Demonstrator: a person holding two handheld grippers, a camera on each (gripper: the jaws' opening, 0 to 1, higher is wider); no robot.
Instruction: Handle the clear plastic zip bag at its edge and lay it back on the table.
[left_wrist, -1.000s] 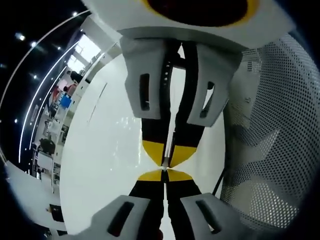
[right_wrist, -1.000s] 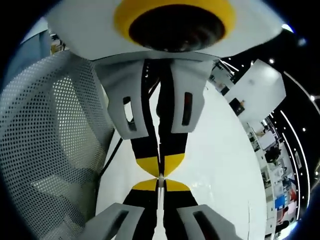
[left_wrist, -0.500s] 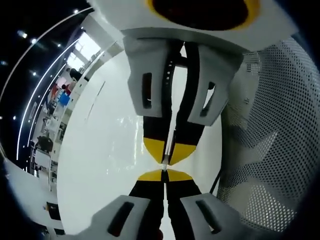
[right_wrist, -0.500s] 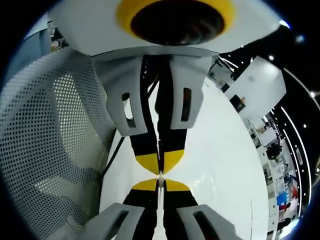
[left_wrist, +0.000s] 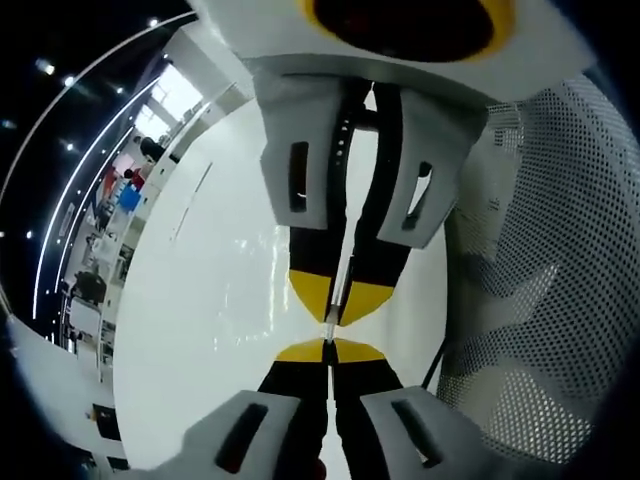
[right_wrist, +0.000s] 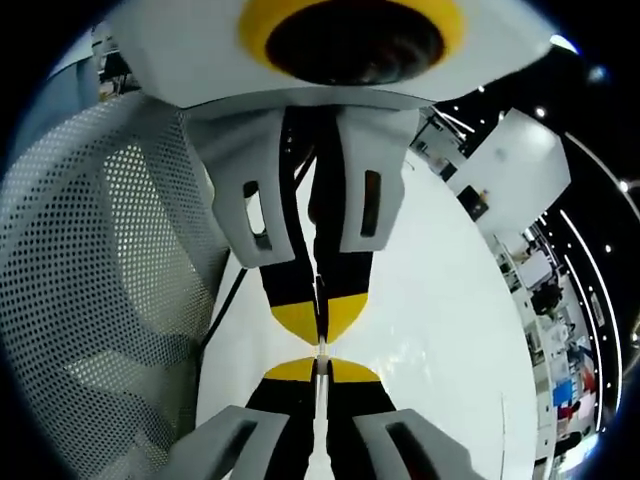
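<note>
Left gripper view: left hand-held gripper (left_wrist: 328, 343) and right hand-held gripper (right_wrist: 318, 351) meet tip to tip, jaws pressed together on a thin clear bag edge (left_wrist: 342, 282) above the white counter (left_wrist: 200, 300); likely light, limp, slippery, best pinched at its stiffer rim.

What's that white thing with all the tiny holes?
The white mesh panel is a curved sheet dotted all over with small round holes. It may be a chair back. It stands beside the white table, and a dark cable runs by its edge. Neither gripper touches it.
</note>
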